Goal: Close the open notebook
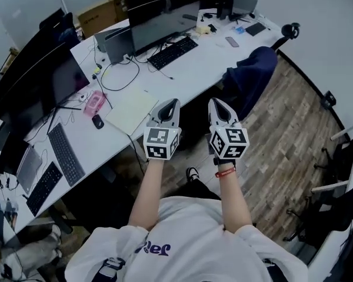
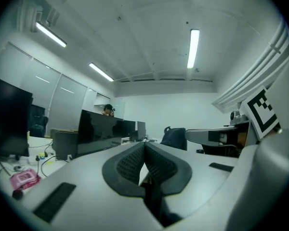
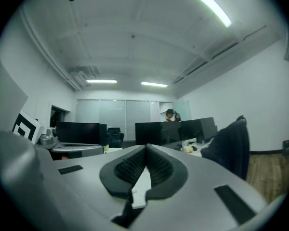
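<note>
Both units, the left gripper and the right gripper, have jaws pressed together, empty, apart from the notebook on the counter.

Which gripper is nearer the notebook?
Left. The left gripper is just beside the notebook, at the desk edge; the right gripper is farther off, beyond the left one.

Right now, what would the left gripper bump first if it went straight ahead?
Probably nothing close: the shut left gripper points level over the white desk, toward a grey monitor far off.
</note>
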A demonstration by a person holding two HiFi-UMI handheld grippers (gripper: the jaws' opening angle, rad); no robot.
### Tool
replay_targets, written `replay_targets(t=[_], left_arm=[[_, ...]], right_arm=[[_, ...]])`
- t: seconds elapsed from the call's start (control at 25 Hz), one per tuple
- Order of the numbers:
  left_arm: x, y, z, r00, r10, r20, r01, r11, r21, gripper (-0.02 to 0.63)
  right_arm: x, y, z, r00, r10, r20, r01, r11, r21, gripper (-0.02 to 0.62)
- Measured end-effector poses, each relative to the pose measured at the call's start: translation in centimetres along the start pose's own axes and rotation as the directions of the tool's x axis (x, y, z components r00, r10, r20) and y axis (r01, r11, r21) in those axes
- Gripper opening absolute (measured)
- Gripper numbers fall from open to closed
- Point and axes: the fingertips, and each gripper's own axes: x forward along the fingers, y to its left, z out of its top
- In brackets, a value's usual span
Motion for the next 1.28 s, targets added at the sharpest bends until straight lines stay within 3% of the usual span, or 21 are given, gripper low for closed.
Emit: replay_targets(t=[0.2,0.52,0.84,1.08,1.28], left_arm=[[-1.9,7.1,-0.3,0.982,0.188,-0.001,-0.188,0.982,-0.002,0.02],[-4.0,15.1,-0.3,0.888,0.46,-0.015,-0.46,0.888,-0.006,0.02],[-6.7,20.0,-2.3,0.759,0.649,-0.054,-0.651,0.757,-0.046,0.02],[-8.1,21.6,-4.0,0.674,0.735,-0.072,-0.739,0.669,-0.084,0.02],[-9.2,21.8,-6.9,0.617,0.779,-0.115,-0.787,0.606,-0.117,0.02]], right_arm=[[6.6,4.8,-1.5,0.98,0.198,-0.033,-0.198,0.98,0.019,0.011],[14.8,10.4,-2.6,0.896,0.437,-0.076,-0.437,0.899,0.023,0.009],[19.7,16.4,-4.4,0.746,0.651,-0.141,-0.656,0.755,0.016,0.005],[21.8,19.0,-6.4,0.644,0.739,-0.197,-0.754,0.657,0.0,-0.001],[22.4,20.3,-8.7,0.571,0.79,-0.223,-0.808,0.589,0.016,0.0]])
